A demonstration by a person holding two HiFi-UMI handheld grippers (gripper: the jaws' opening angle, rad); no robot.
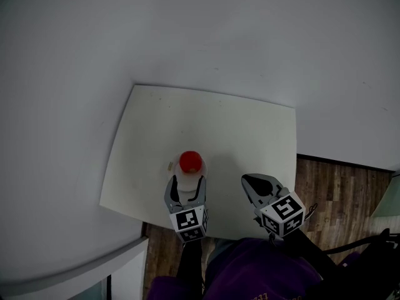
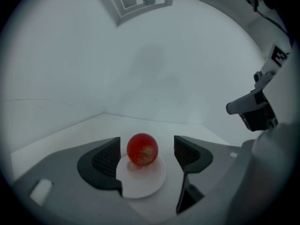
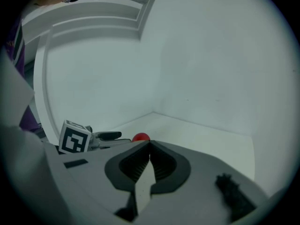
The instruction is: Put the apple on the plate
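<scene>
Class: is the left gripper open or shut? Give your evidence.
Open. Its own view shows the left gripper with jaws apart, flanking the apple, which sits on the white plate.

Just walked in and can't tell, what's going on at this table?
A person holds a gripper in each hand over a white table. The red apple sits on a small white plate. The left gripper has its jaws open on either side of the apple, not touching it. The right gripper is shut and empty, off to the side.
</scene>
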